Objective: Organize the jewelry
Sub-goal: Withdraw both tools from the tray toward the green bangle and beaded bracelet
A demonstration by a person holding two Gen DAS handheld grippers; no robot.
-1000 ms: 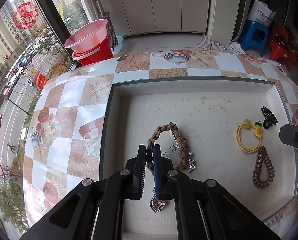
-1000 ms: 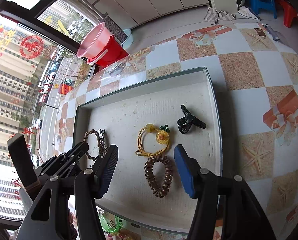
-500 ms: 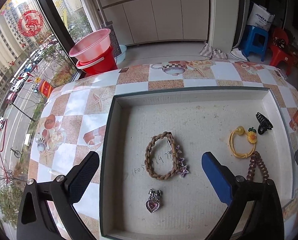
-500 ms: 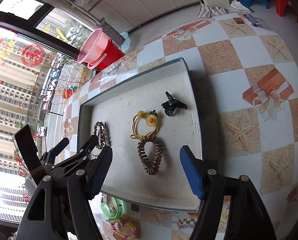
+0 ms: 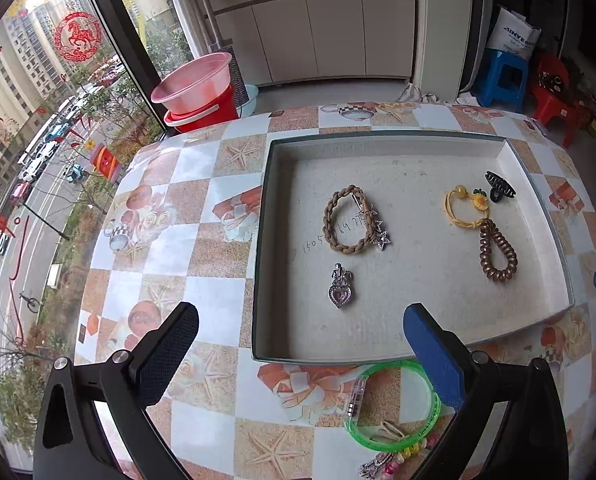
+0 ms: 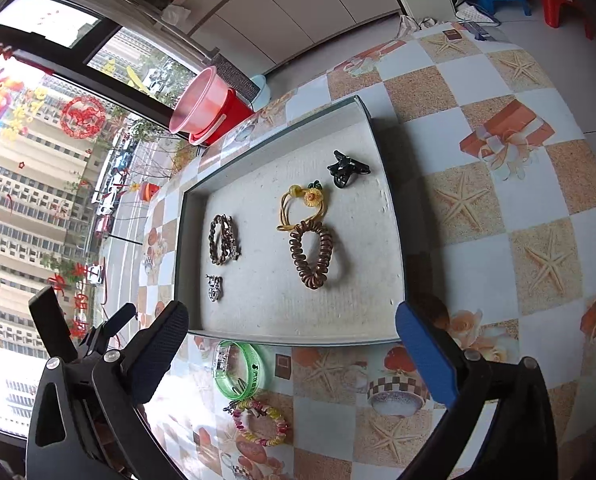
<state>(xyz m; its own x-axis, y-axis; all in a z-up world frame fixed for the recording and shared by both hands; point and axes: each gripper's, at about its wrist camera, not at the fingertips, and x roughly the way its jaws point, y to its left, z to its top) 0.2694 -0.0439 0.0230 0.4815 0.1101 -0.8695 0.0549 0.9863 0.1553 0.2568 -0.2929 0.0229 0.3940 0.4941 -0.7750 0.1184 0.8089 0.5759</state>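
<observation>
A grey tray (image 5: 378, 140) (image 6: 394, 248) holds a braided brown band (image 5: 344, 220) (image 6: 217, 240) with a star clip (image 5: 376, 226), a heart pendant (image 5: 340, 292) (image 6: 213, 289), a yellow flower tie (image 5: 466, 204) (image 6: 304, 206), a brown coil tie (image 5: 498, 252) (image 6: 312, 256) and a black claw clip (image 5: 500, 187) (image 6: 348, 168). A green bangle (image 5: 392, 406) (image 6: 239, 368) and a multicoloured bracelet (image 6: 261, 420) lie on the table before the tray. My left gripper (image 5: 298, 336) is open and empty above the tray's near edge. My right gripper (image 6: 291, 340) is open and empty.
The tray sits on a table with a checkered starfish cloth (image 5: 201, 240) (image 6: 498, 220). A pink basin on a red bucket (image 5: 197, 92) (image 6: 213, 108) stands beyond the table by the window. Blue and red stools (image 5: 506, 76) stand at the far right.
My left gripper let go of the heart pendant in the tray, opened wide and pulled back and up. My right gripper also pulled back, bringing the bangle and bracelet into view.
</observation>
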